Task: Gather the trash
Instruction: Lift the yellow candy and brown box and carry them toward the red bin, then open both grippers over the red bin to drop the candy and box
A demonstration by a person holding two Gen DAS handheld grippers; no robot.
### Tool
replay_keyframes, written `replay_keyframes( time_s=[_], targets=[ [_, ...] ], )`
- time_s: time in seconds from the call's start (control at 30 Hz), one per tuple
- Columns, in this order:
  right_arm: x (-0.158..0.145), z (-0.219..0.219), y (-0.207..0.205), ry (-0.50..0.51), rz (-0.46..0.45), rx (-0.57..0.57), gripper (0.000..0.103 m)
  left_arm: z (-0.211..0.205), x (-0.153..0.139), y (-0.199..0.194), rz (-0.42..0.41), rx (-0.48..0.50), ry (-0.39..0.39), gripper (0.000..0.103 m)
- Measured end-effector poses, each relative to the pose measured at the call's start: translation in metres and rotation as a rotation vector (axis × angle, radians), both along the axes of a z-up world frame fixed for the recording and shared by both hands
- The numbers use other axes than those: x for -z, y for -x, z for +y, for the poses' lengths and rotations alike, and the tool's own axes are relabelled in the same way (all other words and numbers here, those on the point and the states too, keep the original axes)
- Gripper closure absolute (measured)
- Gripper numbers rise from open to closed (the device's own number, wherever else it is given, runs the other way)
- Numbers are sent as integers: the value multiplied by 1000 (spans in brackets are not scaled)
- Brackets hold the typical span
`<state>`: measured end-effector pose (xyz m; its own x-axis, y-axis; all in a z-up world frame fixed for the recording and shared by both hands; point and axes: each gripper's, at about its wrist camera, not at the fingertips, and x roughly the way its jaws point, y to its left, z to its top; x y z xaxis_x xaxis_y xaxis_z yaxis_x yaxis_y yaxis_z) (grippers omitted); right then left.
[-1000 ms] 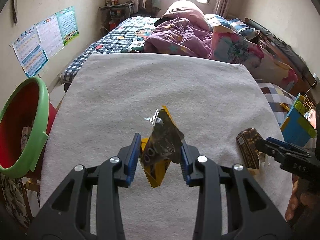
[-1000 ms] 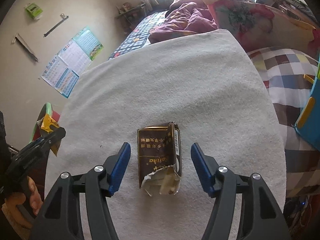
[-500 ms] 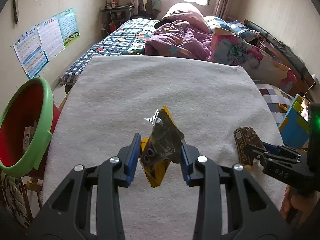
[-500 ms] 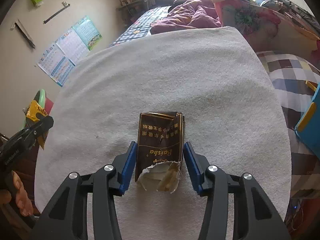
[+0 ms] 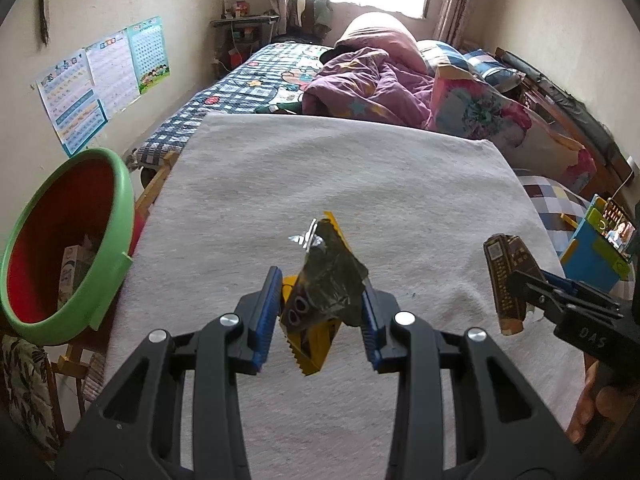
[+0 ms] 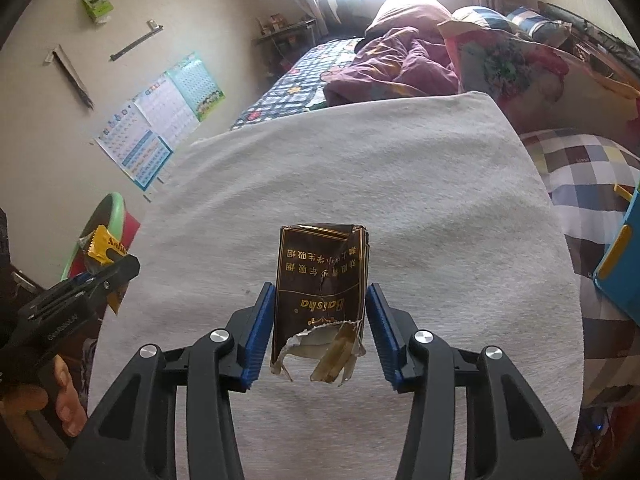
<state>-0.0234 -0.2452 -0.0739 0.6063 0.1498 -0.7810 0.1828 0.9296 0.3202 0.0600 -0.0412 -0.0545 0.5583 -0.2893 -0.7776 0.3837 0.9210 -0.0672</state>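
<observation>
My left gripper (image 5: 320, 316) is shut on a crumpled yellow and dark snack wrapper (image 5: 320, 300) and holds it above the grey cloth-covered table (image 5: 320, 184). My right gripper (image 6: 320, 320) is shut on a torn brown cigarette pack (image 6: 320, 280) and holds it above the cloth; the pack also shows at the right of the left wrist view (image 5: 506, 276). The wrapper also shows at the left of the right wrist view (image 6: 102, 248). A green-rimmed red bin (image 5: 60, 240) with some trash inside stands left of the table.
A bed with a purple quilt (image 5: 368, 84) and pillows lies beyond the table. Posters (image 5: 104, 76) hang on the left wall. A blue and green toy (image 5: 596, 248) sits at the right edge. A wooden chair frame (image 5: 156, 188) stands beside the bin.
My right gripper closed on the cigarette pack and lifted it off the cloth. My left gripper kept hold of the wrapper and the bin came a little more into view.
</observation>
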Motion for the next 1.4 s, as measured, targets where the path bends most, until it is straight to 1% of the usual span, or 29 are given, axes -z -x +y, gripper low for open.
replay_keyframes(
  time_s=[0.33,0.67,0.87,1.17,1.27,1.4],
  targets=[
    [-15,27,-9,11,-38,-46,58,27,-10,3,-23,-37,15,68],
    [-21,69,-23,40,-48,-80,58,70,-14,-4,-27,-73,22,68],
    [-23,96,-34,49,-49,-83,58,94,-9,-12,-21,-64,20,68],
    [-27,139,-47,64,-55,-82,58,138,-15,-28,-40,-55,41,68],
    [-31,155,-55,48,-69,-97,58,154,-17,-36,-51,-61,40,68],
    [-37,185,-76,-42,-94,-151,58,189,-17,-55,-56,-114,30,68]
  ],
)
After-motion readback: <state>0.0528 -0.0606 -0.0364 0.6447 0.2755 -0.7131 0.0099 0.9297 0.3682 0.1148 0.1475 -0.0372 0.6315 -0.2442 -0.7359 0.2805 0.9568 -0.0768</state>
